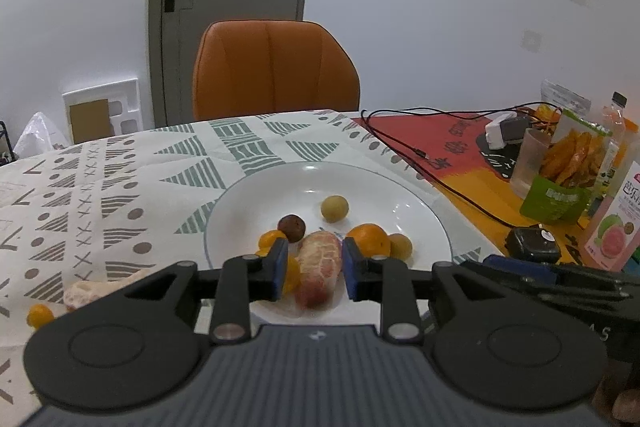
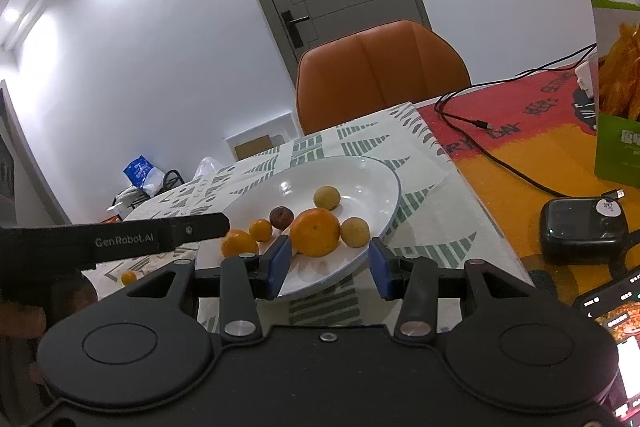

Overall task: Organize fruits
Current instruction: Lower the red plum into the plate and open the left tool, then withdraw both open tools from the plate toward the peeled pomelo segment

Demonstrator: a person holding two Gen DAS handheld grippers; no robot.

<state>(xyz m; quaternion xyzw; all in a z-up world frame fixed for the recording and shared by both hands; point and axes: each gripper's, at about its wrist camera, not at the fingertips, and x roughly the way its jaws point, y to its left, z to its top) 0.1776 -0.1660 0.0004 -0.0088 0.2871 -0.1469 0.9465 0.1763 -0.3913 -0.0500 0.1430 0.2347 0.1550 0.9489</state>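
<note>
A white plate point(image 1: 416, 199) point(image 2: 360, 173) on the patterned cloth holds a big orange point(image 1: 370, 239) point(image 2: 316, 233), two smaller oranges point(image 2: 260, 229), a brown fruit point(image 1: 292, 227) point(image 2: 282, 217) and two yellowish round fruits point(image 1: 334, 209) point(image 2: 326, 197). My left gripper point(image 1: 316, 269) is over the plate's near side, shut on a peeled pinkish citrus piece point(image 1: 320, 263). From the right wrist view, the left gripper point(image 2: 216, 225) reaches in from the left and hides that piece. My right gripper point(image 2: 330, 267) is open over the plate's near rim, holding nothing.
A pale peel piece point(image 1: 90, 293) and a small orange point(image 1: 40, 315) point(image 2: 129, 277) lie on the cloth left of the plate. Right of the plate are black cables point(image 1: 440, 163), a snack bag point(image 1: 568, 171), a cup point(image 1: 528, 163), a bottle point(image 1: 616, 131), a black device point(image 2: 582, 227) and a phone point(image 2: 616, 323). An orange chair point(image 1: 276, 71) stands behind the table.
</note>
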